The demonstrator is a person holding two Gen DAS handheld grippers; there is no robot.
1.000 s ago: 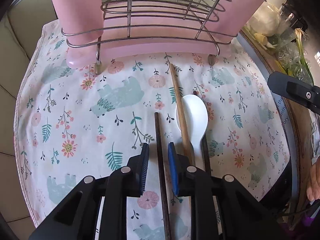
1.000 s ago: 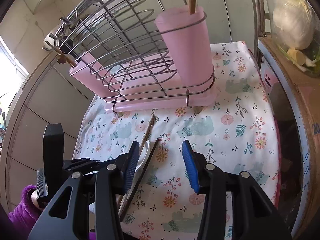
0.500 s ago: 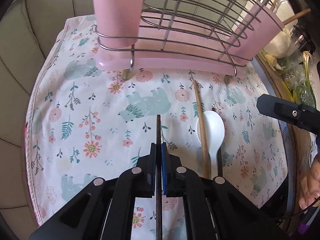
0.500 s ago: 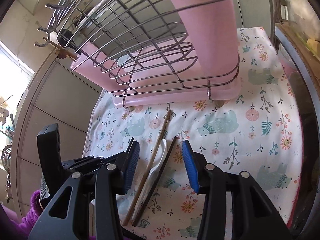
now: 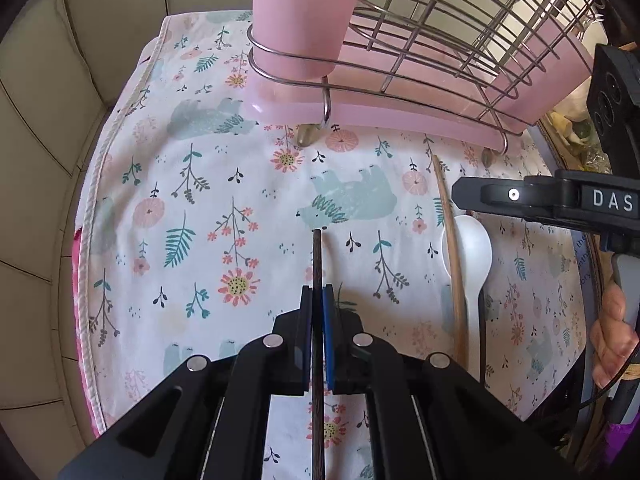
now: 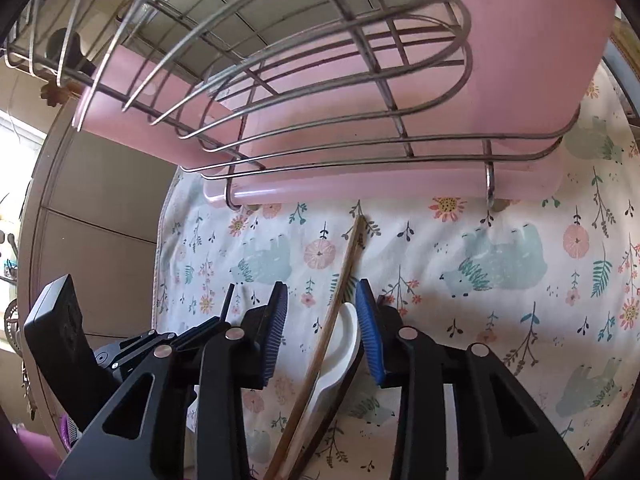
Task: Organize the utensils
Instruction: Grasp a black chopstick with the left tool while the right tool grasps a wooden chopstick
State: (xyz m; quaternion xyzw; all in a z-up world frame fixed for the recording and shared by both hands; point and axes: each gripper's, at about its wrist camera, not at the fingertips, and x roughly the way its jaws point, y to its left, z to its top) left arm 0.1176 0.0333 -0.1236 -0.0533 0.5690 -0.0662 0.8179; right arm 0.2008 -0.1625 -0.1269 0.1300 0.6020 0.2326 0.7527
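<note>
Where the floral cotton cloth (image 5: 192,208) with pale teal bears and pink flowers covers the surface, the following items are laid out.

Item one: a thin, dark brown wooden chopstick (image 5: 317,264), straight and matte. It is pinched between the blue-padded jaws of the left gripper (image 5: 317,320), which are all but closed on it; its tip projects beyond the pads over the cloth, toward the rack.

Item two: a glossy white plastic soup spoon (image 5: 472,256) with a deep oval bowl and short handle, lying flat on the cloth on the right side of the left wrist view.

Item three: a light tan bamboo chopstick (image 5: 450,240), slender, lying across the spoon's bowl, its far tip near the rack's base.

Item four: a second dark chopstick (image 5: 482,328), partly hidden beside the spoon handle.

Item five: a wire dish rack (image 6: 320,92) of bright steel on a pink plastic drip tray (image 6: 360,188), with a pink plastic utensil cup (image 5: 304,12) set in a wire ring at one end.

The right gripper (image 6: 322,336) has just been narrowing its jaws, which straddle the spoon and tan chopstick. One blue pad stands just beside the spoon; firm contact cannot be told. A person's fingers (image 5: 614,332) hold its handle.
</note>
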